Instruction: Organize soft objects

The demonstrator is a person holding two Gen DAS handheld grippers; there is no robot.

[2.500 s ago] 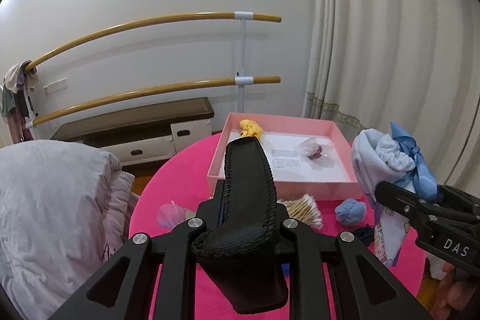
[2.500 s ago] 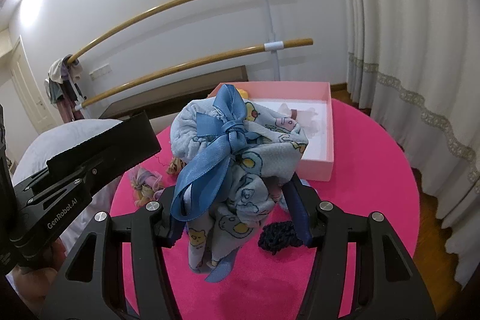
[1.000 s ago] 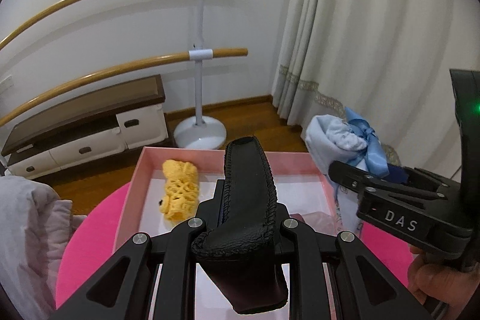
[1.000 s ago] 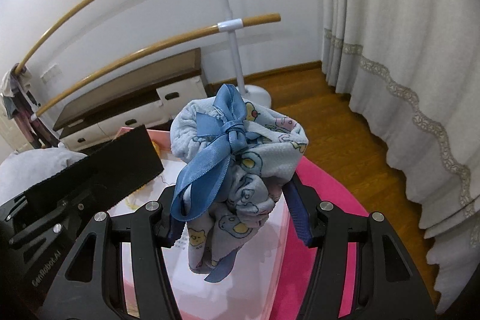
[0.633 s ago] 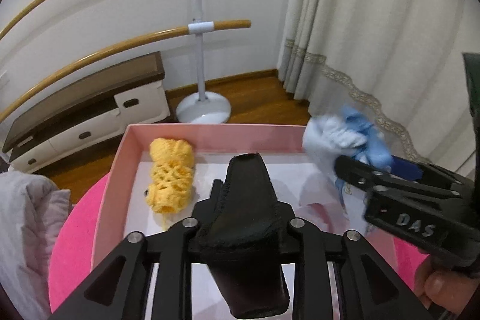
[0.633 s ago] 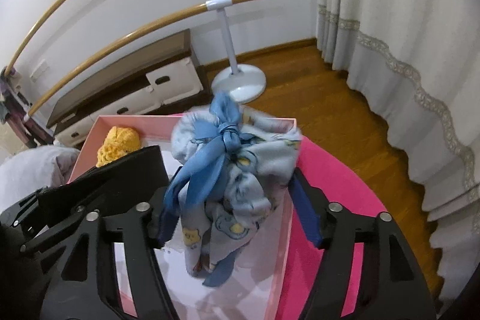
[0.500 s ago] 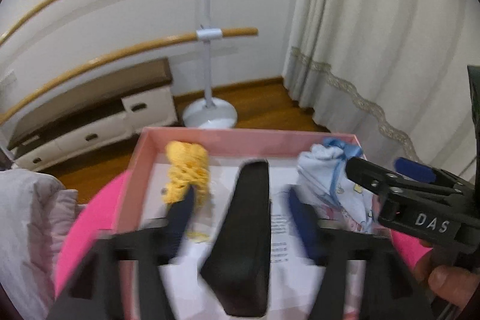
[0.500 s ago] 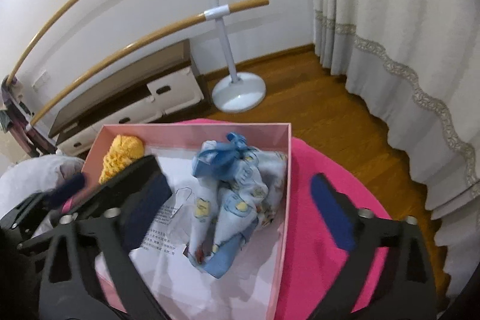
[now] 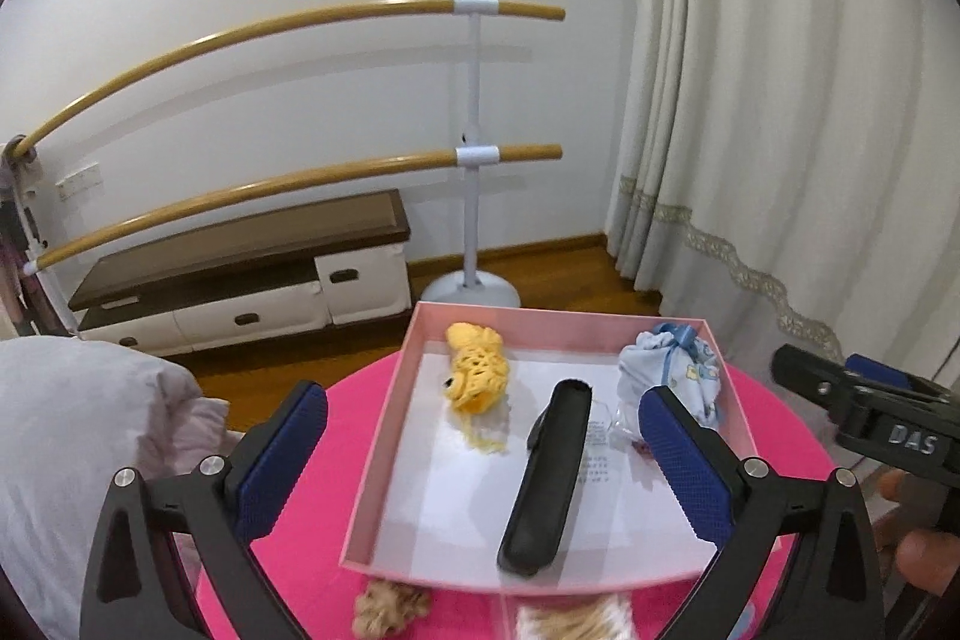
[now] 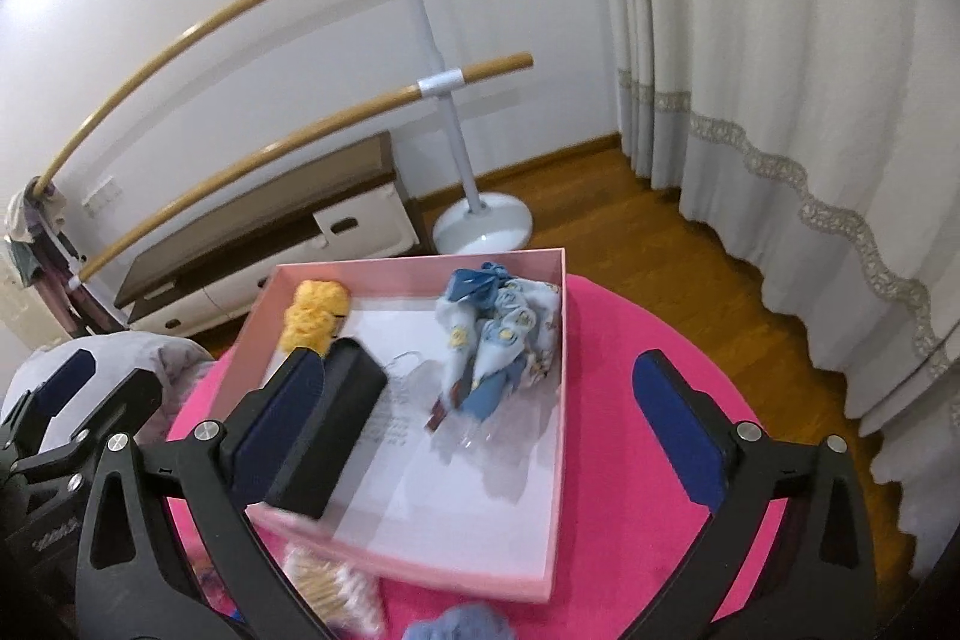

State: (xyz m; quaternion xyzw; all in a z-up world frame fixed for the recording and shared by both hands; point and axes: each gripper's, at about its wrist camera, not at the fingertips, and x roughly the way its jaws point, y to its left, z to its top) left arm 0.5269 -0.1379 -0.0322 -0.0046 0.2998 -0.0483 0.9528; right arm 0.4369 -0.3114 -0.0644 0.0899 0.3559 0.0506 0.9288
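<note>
A pink box (image 9: pixel 384 466) (image 10: pixel 558 460) stands on the round pink table. In it lie a yellow knitted piece (image 9: pixel 477 370) (image 10: pixel 315 319), a long black pouch (image 9: pixel 549 472) (image 10: pixel 336 430) and a light blue cloth bundle with a blue ribbon (image 9: pixel 672 370) (image 10: pixel 498 334). My left gripper (image 9: pixel 480 466) is open and empty above the box's near side. My right gripper (image 10: pixel 480 436) is open and empty above the box's right half; it also shows in the left wrist view (image 9: pixel 864 418).
Loose soft items lie on the table in front of the box: a tan fluffy piece (image 9: pixel 390 607), a cotton swab bundle (image 10: pixel 330 589) and a blue ball (image 10: pixel 462 622). A grey quilt (image 9: pixel 72 460) lies to the left. A barre stand (image 9: pixel 474 160) and curtains (image 10: pixel 780 70) stand behind.
Both grippers have opened. The black pouch left my left gripper and the blue bundle left my right gripper; both now lie in the pink box. Both grippers have drawn back.
</note>
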